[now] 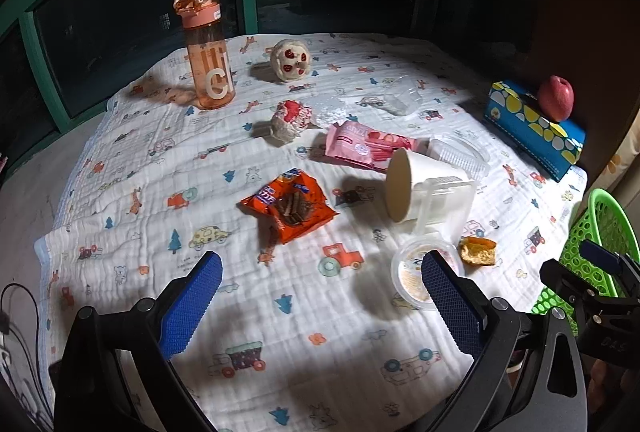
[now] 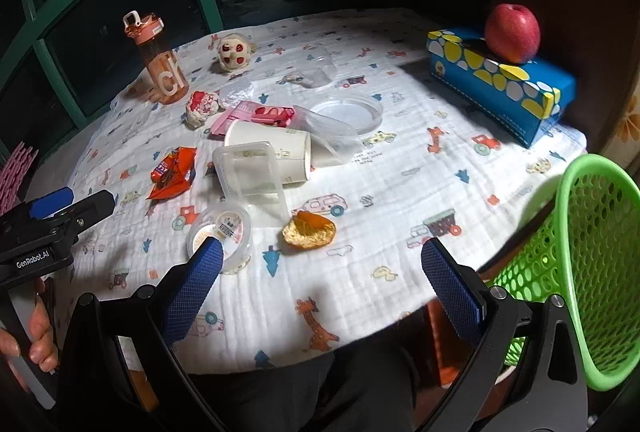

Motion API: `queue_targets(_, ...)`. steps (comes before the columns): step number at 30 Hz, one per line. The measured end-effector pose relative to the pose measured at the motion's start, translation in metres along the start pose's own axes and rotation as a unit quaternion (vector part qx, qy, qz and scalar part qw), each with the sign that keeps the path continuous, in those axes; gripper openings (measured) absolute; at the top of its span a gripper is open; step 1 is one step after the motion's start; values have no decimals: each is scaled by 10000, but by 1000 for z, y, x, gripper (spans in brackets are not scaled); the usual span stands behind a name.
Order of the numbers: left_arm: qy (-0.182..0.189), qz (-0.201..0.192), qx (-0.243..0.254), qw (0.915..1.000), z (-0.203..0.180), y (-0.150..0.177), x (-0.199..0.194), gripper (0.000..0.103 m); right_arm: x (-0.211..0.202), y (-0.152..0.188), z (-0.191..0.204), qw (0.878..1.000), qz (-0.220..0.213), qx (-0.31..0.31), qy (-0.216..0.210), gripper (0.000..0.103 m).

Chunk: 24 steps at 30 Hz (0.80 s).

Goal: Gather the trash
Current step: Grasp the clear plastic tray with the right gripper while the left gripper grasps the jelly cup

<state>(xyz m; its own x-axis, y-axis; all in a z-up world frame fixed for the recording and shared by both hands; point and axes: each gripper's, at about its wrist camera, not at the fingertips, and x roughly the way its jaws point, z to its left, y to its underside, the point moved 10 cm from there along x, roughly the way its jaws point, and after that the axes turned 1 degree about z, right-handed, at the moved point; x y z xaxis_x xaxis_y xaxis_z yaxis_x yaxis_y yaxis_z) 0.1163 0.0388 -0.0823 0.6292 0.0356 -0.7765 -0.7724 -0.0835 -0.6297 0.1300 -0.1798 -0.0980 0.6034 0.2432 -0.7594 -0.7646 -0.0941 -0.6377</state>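
Litter strewn across the counter (image 2: 400,191): bottle (image 2: 162,65) at far left, apple (image 2: 512,33) atop box (image 2: 500,87) at far right, tipped cup (image 2: 272,151) mid-counter, basket (image 2: 580,272) off the right edge.

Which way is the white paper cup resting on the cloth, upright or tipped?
Tipped. The white paper cup lies on its side on the printed cloth, its round base facing the left wrist camera, beside a clear plastic box.

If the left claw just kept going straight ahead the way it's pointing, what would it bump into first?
Most likely the orange snack wrapper, which lies on the cloth straight ahead between the open left gripper's fingers. Depth is hard to judge through the fisheye, so that's a best guess.
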Motion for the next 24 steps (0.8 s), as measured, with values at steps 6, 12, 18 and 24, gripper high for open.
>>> queue_targets(6,-89,58,-139,9998,21,-1,5,97,28,-13,27,9997,63,-205,-117,96)
queue_targets(12,-175,93,-227,9995,42,1,9,97,56,-23,45,9995,127,-286,-55,93)
queue_targets(18,-173,174,-330,9992,57,7,16,97,80,-30,54,9994,210,-272,46,91)
queue_targets(24,-119,265,-388,9988,63,12,23,97,95,-37,58,9988,209,-327,308,83)
